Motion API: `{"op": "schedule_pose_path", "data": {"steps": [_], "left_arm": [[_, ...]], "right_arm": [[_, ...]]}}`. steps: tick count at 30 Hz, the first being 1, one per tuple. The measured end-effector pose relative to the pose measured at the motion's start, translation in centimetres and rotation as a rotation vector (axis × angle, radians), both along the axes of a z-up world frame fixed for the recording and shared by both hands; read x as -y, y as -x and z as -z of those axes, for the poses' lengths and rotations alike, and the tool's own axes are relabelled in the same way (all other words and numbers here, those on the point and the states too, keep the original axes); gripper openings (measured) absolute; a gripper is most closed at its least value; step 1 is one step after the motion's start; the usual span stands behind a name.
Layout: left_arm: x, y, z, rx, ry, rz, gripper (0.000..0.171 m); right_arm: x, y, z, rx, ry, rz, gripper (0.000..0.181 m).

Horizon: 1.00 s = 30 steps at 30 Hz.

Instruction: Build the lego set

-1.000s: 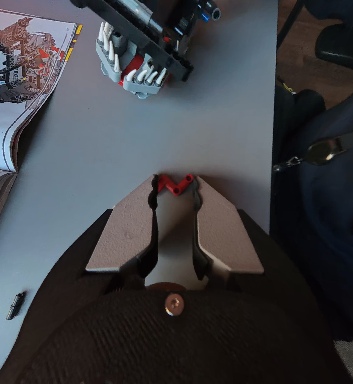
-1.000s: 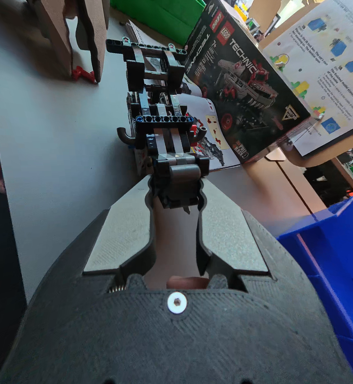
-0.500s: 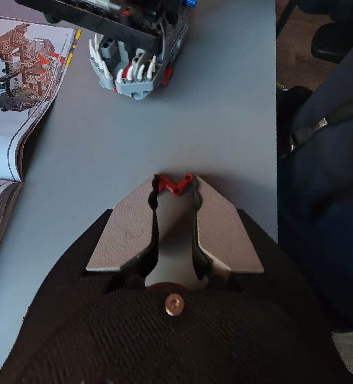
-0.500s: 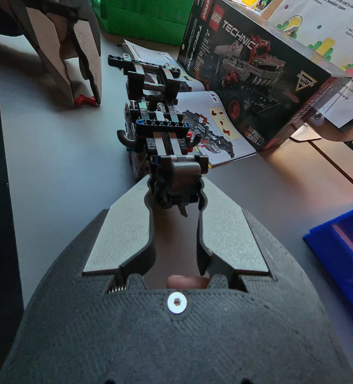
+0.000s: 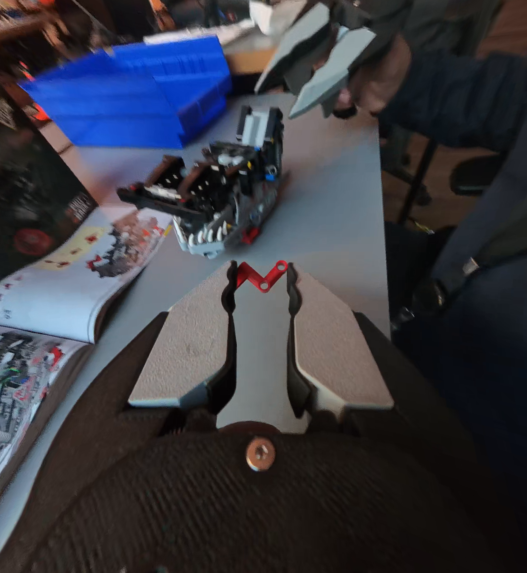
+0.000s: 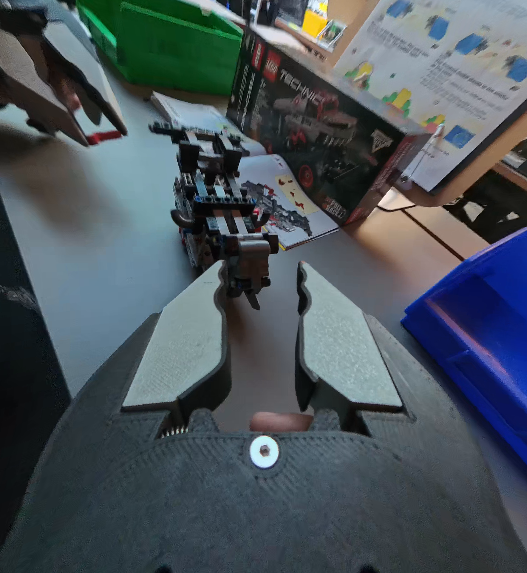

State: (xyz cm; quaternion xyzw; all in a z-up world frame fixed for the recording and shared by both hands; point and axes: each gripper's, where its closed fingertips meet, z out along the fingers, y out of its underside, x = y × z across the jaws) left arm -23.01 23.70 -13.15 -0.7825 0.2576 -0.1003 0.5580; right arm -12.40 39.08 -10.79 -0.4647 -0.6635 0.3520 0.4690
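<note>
The left gripper [image 5: 259, 273] was clamped on a red zigzag piece [image 5: 261, 277], held at the very fingertips above the grey table [image 5: 327, 217]. From the right wrist view this same gripper [image 6: 104, 136] appeared at upper left, raised off the table, and the red piece [image 6: 102, 136] showed only as a thin red bar between its tips.

The right gripper [image 6: 260, 273] stood open with nothing in it; its left finger [image 6: 190, 325] was just beside the rear end of the lego model [image 6: 221, 217], though contact could not be told. The left wrist view showed that gripper [image 5: 311, 77] raised above and behind the model [image 5: 225, 192], and only there did the model's toothed grey front [image 5: 206, 238] appear, facing the camera, just beside the open instruction booklet [image 5: 63, 279].

The right wrist view alone showed the set's box [image 6: 314, 130] standing behind the booklet [image 6: 290, 201] and a green bin [image 6: 169, 52] farther back. A blue bin [image 6: 488, 325] sat to the right of the model, seen in both views.
</note>
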Motion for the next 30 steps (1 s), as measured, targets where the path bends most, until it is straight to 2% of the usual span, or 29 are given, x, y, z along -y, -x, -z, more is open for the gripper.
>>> {"op": "schedule_pose_path", "data": {"steps": [3, 5, 8, 10, 11, 14, 17, 22, 26, 28, 30], "left_arm": [[-1.2, 0.1, -0.7, -0.072, -0.084, -0.103, 0.029], [-1.5, -0.9, -0.8, -0.147, -0.122, -0.122, 0.029], [-1.7, -3.7, -1.7, -0.229, -0.211, -0.077, 0.029], [-1.6, -5.7, -2.0, -0.233, -0.238, -0.028, 0.029], [-1.5, -6.4, -2.4, -0.227, -0.268, -0.011, 0.029], [-1.7, -6.7, -3.8, -0.241, -0.360, -0.065, 0.029], [-1.4, -7.4, -4.7, -0.312, -0.469, -0.087, 0.028], [-0.7, -9.3, -5.4, -0.382, -0.601, -0.015, 0.029], [-0.9, -9.7, -6.0, -0.484, -0.704, 0.016, 0.029], [-1.4, -9.4, -5.6, -0.512, -0.694, 0.012, 0.028], [-1.6, -8.9, -5.3, -0.452, -0.648, -0.001, 0.028]], "right_arm": [[2.0, -1.1, -2.2, -0.046, 0.056, -0.021, 0.030], [4.7, -0.6, -2.5, -0.035, 0.180, -0.066, 0.025], [9.9, 1.4, -2.0, -0.007, 0.453, -0.168, 0.026], [12.7, 2.4, -1.1, 0.041, 0.546, -0.238, 0.030], [13.2, 2.8, -0.5, 0.069, 0.567, -0.237, 0.030], [15.1, 3.4, 0.0, 0.142, 0.717, -0.301, 0.028], [16.3, 3.4, -1.3, 0.126, 0.825, -0.396, 0.027], [16.8, 2.9, -3.0, 0.111, 0.978, -0.524, 0.008], [16.8, 2.9, -3.0, 0.143, 1.020, -0.550, 0.003], [16.1, 3.2, -2.4, 0.153, 0.925, -0.489, 0.004], [15.3, 3.5, -1.8, 0.161, 0.755, -0.411, 0.004]]}}
